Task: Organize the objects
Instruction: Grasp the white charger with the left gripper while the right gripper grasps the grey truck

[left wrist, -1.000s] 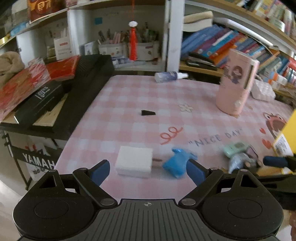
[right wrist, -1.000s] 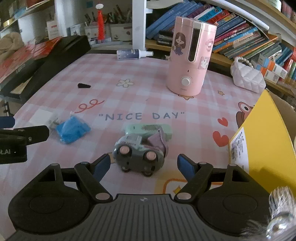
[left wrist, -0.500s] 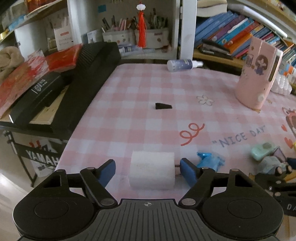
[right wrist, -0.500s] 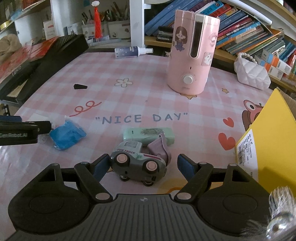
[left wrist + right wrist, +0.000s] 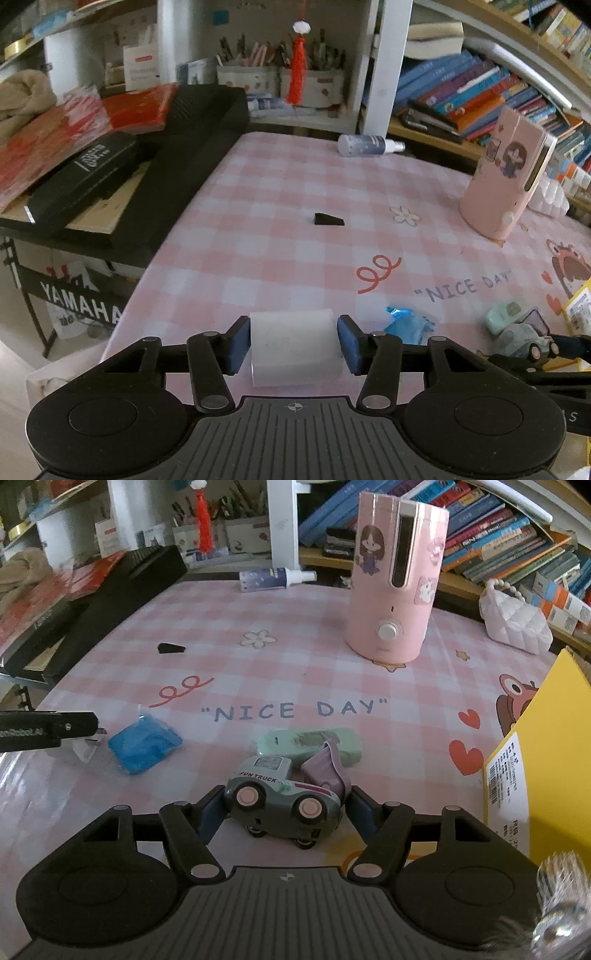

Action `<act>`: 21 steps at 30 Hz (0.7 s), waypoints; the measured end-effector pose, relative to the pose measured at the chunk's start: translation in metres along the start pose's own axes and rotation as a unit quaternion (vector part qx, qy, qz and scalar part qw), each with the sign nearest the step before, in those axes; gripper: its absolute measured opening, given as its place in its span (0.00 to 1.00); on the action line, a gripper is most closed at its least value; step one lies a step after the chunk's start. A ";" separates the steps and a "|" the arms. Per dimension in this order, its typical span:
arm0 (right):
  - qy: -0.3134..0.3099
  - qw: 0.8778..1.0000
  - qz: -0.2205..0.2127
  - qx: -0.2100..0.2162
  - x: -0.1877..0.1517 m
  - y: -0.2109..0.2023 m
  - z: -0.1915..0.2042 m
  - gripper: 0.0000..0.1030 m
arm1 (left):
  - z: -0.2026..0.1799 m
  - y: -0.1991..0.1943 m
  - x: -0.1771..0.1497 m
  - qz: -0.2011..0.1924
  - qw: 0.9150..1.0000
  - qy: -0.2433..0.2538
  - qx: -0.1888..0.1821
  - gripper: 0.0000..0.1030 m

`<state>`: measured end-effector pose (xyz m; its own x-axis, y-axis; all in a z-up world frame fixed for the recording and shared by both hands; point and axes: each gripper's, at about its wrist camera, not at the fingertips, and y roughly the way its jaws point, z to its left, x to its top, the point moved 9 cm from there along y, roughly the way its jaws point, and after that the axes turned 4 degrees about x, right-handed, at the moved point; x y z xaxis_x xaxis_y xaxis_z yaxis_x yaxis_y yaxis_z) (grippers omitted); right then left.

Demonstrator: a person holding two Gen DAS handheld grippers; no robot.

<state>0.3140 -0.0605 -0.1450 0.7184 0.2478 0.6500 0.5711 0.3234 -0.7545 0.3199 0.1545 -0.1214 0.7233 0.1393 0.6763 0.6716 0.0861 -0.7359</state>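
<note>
White block (image 5: 293,345), one, found near desk's (image 5: 280,229) left front edge between left gripper (image 5: 293,343) pads, jaws just closing to its sides; judged light, stiff. Toy truck (image 5: 282,799), one, rigid, smooth, found between right gripper (image 5: 282,814) fingers, closing; contact unclear. Noted one blue pouch (image 5: 144,746), soft.

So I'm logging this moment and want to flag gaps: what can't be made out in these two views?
- Left wrist view: the white block's near end is hidden by the left tool.
- Right wrist view: the toy truck's far side faces away, and the right tool's right pad is hidden behind the truck.
- Right wrist view: the yellow box is cut off by the right edge.
- Both views: book titles are too small.
</note>
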 end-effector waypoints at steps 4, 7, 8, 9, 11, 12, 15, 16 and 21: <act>-0.011 1.000 -0.014 0.002 0.001 -0.011 0.004 0.65 | 0.006 -0.018 0.000 -0.012 1.000 -0.011 -0.005 0.48; -0.015 1.000 -0.022 0.001 0.000 -0.021 0.007 0.65 | 0.007 -0.032 -0.001 -0.021 1.000 -0.014 -0.012 0.48; -0.016 1.000 -0.024 0.000 -0.001 -0.025 0.008 0.65 | 0.007 -0.037 -0.001 -0.024 0.999 -0.015 -0.015 0.48; -0.017 1.000 -0.026 0.000 -0.002 -0.029 0.008 0.65 | 0.006 -0.042 -0.001 -0.027 0.999 -0.015 -0.018 0.48; -0.019 0.999 -0.031 -0.001 -0.005 -0.037 0.010 0.65 | 0.004 -0.051 -0.002 -0.033 0.999 -0.016 -0.024 0.48; -0.019 0.999 -0.033 -0.001 -0.006 -0.041 0.011 0.65 | 0.004 -0.056 -0.003 -0.036 0.999 -0.016 -0.028 0.48; -0.018 0.999 -0.037 -0.001 -0.010 -0.052 0.014 0.65 | 0.001 -0.071 -0.008 -0.043 0.998 -0.014 -0.037 0.48; -0.018 0.999 -0.038 0.000 -0.011 -0.055 0.016 0.65 | 0.001 -0.076 -0.010 -0.044 0.998 -0.013 -0.041 0.48; -0.027 0.999 -0.046 0.002 -0.017 -0.073 0.026 0.65 | 0.003 -0.090 -0.024 -0.044 0.998 -0.006 -0.046 0.48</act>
<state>0.2497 -0.0648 -0.0981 0.6405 0.2650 0.7208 0.6321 0.3511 -0.6908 0.2421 0.1464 -0.0715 0.6593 0.1462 0.7375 0.7448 0.0076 -0.6673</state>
